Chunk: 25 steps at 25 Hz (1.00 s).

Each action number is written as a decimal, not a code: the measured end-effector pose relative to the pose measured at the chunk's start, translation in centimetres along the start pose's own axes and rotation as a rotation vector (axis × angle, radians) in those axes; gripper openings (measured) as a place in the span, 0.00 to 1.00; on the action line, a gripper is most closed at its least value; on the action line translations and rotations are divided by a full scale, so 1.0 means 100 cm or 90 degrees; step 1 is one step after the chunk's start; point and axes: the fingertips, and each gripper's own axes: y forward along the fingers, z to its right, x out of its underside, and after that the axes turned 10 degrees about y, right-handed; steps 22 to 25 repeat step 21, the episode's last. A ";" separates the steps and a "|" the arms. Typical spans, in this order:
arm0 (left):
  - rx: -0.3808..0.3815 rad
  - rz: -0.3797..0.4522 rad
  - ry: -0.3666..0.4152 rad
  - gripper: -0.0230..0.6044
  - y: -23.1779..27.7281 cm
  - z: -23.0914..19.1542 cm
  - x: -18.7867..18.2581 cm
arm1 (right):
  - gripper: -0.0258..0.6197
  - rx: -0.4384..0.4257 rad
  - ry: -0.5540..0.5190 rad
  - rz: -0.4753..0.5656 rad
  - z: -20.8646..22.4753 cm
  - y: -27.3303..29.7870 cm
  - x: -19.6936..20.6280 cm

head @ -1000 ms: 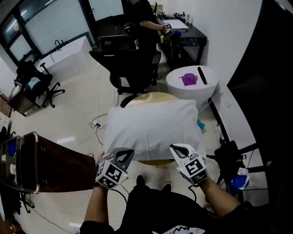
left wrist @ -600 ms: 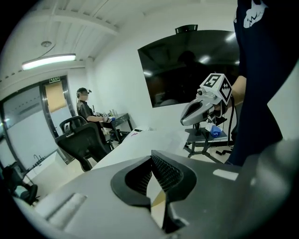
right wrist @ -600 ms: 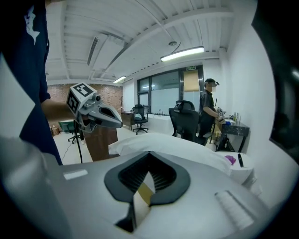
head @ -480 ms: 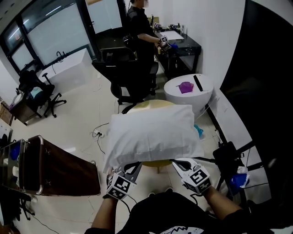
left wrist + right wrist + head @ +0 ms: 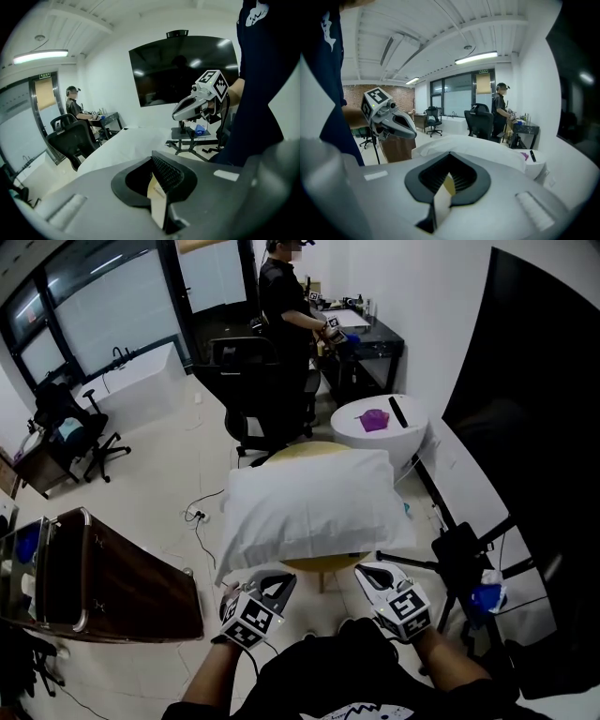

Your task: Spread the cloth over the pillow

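A white pillow (image 5: 314,507) under smooth white cloth lies across a round yellowish table (image 5: 328,565); I cannot tell the cloth from the pillow. My left gripper (image 5: 279,582) hovers just short of the pillow's near left edge, shut with nothing in it. My right gripper (image 5: 367,573) is by the near right edge, also shut and empty. In the left gripper view the jaws (image 5: 155,161) are together, with the pillow (image 5: 124,145) ahead and the right gripper (image 5: 187,107) alongside. In the right gripper view the shut jaws (image 5: 449,158) point at the pillow (image 5: 478,146), with the left gripper (image 5: 396,123) to the side.
A person in black (image 5: 286,296) stands at a dark desk at the back, behind a black office chair (image 5: 267,381). A round white side table (image 5: 384,432) carries a purple item. A brown cabinet (image 5: 112,582) stands left, a tripod stand (image 5: 459,559) right, a big black screen (image 5: 544,474) beyond.
Both grippers have drawn back from the pillow's near edge toward my body. The pillow stays on the table, and my view has shifted back with them.
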 end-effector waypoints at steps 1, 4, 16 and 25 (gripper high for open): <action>0.001 0.000 0.000 0.04 -0.001 0.002 0.001 | 0.05 0.002 0.002 0.001 -0.002 -0.002 0.002; -0.012 -0.004 -0.004 0.04 -0.004 0.004 0.002 | 0.05 0.004 -0.005 -0.001 -0.002 -0.009 0.006; -0.009 0.029 -0.033 0.04 -0.007 0.008 -0.004 | 0.05 0.014 0.002 0.009 -0.002 -0.020 0.001; 0.023 0.004 -0.018 0.04 -0.004 0.023 0.003 | 0.05 0.016 0.007 -0.001 -0.005 -0.016 0.015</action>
